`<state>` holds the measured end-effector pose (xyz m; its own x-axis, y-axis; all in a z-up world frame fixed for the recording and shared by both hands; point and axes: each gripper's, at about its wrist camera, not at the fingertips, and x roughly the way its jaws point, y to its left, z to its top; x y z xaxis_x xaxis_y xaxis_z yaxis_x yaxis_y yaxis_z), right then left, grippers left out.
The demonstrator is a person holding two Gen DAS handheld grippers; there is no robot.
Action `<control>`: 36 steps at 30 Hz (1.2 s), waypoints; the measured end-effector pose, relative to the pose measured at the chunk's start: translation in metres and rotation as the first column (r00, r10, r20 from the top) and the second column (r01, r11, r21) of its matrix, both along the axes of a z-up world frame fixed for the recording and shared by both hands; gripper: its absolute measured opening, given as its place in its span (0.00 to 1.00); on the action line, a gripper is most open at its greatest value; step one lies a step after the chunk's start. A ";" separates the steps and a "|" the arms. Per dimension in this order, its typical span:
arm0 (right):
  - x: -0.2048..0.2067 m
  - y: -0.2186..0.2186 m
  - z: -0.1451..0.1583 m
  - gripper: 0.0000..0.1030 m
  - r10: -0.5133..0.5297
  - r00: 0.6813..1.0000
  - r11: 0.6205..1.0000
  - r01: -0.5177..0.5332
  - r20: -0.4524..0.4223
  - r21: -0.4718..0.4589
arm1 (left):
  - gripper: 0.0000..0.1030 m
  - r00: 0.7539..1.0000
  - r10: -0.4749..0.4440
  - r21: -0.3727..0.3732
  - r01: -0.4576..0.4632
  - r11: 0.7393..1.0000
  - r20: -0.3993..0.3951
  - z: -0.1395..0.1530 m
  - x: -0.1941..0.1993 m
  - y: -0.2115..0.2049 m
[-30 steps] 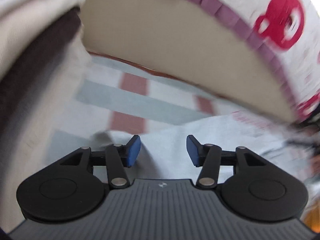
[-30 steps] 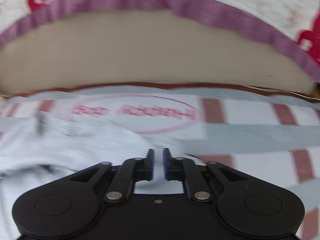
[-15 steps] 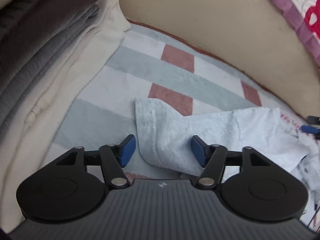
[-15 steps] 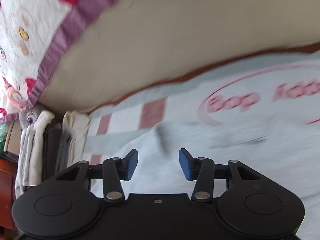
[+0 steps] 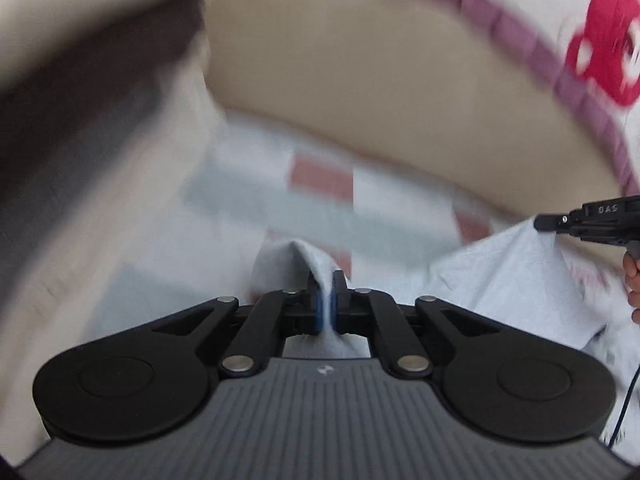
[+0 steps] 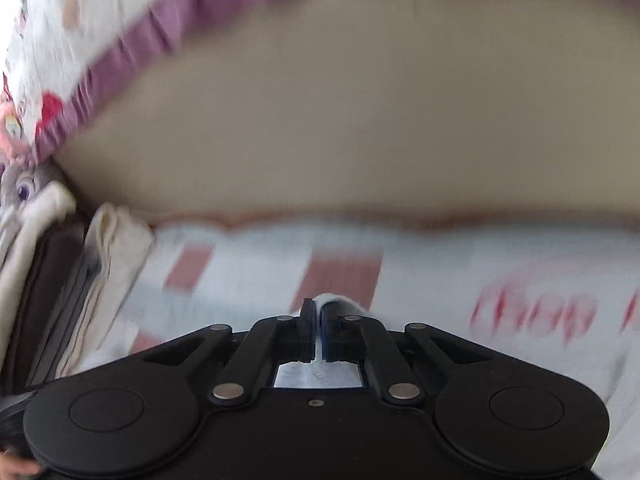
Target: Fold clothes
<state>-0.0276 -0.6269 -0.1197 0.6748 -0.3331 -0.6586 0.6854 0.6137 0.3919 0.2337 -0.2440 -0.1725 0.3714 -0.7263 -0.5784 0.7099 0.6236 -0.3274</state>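
A pale grey garment (image 5: 516, 280) lies on a checked bed sheet (image 5: 256, 184) of white, grey-green and red squares. My left gripper (image 5: 327, 300) is shut on a raised fold of that garment, which stands up in a peak between the blue pads. In the right wrist view my right gripper (image 6: 318, 332) is also shut, pinching a thin edge of the pale grey garment (image 6: 336, 302). The right gripper's black body (image 5: 592, 220) shows at the right edge of the left wrist view, with a hand (image 5: 632, 280) below it.
A stack of folded clothes (image 6: 52, 280), cream, dark and grey, sits at the left. A tan headboard panel (image 6: 340, 120) rises behind the bed sheet (image 6: 256, 264), with a purple-edged quilt (image 5: 600, 40) printed with red bears above. Red lettering (image 6: 536, 312) marks the sheet at right.
Both grippers have gone from open to shut on the grey garment. The left one now holds up a peak of cloth. The right gripper has swung across the bed.
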 end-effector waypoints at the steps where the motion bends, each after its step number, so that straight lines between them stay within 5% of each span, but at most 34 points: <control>1: 0.001 -0.005 0.013 0.04 -0.010 1.000 0.999 0.010 0.004 -0.038 | 0.04 1.000 0.023 -0.036 -0.023 0.999 0.009 0.008 0.003 0.006; 3: 0.006 -0.011 0.041 0.04 0.006 1.000 0.990 -0.006 0.004 -0.143 | 0.04 0.997 0.067 -0.112 -0.063 0.992 0.032 0.022 0.006 0.016; 6: 0.023 -0.012 0.072 0.04 -0.004 0.999 0.950 -0.010 -0.043 -0.311 | 0.04 0.972 0.175 -0.095 -0.162 0.982 0.157 0.033 0.003 0.021; 8: 0.033 -0.016 0.078 0.04 -0.010 0.998 0.932 -0.014 -0.065 -0.362 | 0.05 0.969 0.177 -0.080 -0.165 0.983 0.171 0.030 0.006 0.023; 10: 0.046 -0.021 0.071 0.15 -0.008 0.989 0.939 -0.042 -0.146 -0.341 | 0.07 0.986 0.150 -0.023 -0.149 0.989 0.079 0.022 0.014 0.017; 12: 0.052 -0.022 0.058 0.44 -0.040 0.967 0.952 -0.039 -0.250 -0.305 | 0.16 0.995 0.100 -0.005 -0.100 0.995 -0.010 0.012 0.016 0.011; 13: 0.050 -0.020 0.053 0.50 -0.062 0.955 0.953 -0.029 -0.289 -0.300 | 0.19 0.997 0.073 0.013 -0.072 0.997 -0.039 0.008 0.014 0.006; 16: 0.019 -0.008 0.041 0.51 -0.138 0.937 0.948 0.031 -0.320 -0.317 | 0.23 0.997 -0.017 0.036 0.020 0.999 -0.071 0.003 0.001 -0.006; 20: -0.074 -0.014 0.025 0.51 -0.226 0.933 0.958 0.160 -0.281 -0.237 | 0.42 0.985 -0.146 0.044 0.150 0.988 -0.092 0.000 -0.017 -0.022; 27: -0.219 -0.034 0.000 0.49 -0.319 0.906 0.947 0.290 -0.280 -0.139 | 0.44 0.959 -0.241 0.117 0.259 0.959 -0.152 -0.018 -0.040 -0.044; 33: -0.215 -0.051 -0.019 0.51 -0.213 0.908 0.976 0.178 -0.360 -0.128 | 0.44 0.952 -0.231 0.100 0.255 0.962 -0.200 -0.027 -0.038 -0.042; 36: -0.196 -0.062 -0.029 0.67 -0.164 0.901 0.985 0.127 -0.401 -0.117 | 0.44 0.943 -0.233 0.058 0.253 0.966 -0.236 -0.030 -0.033 -0.039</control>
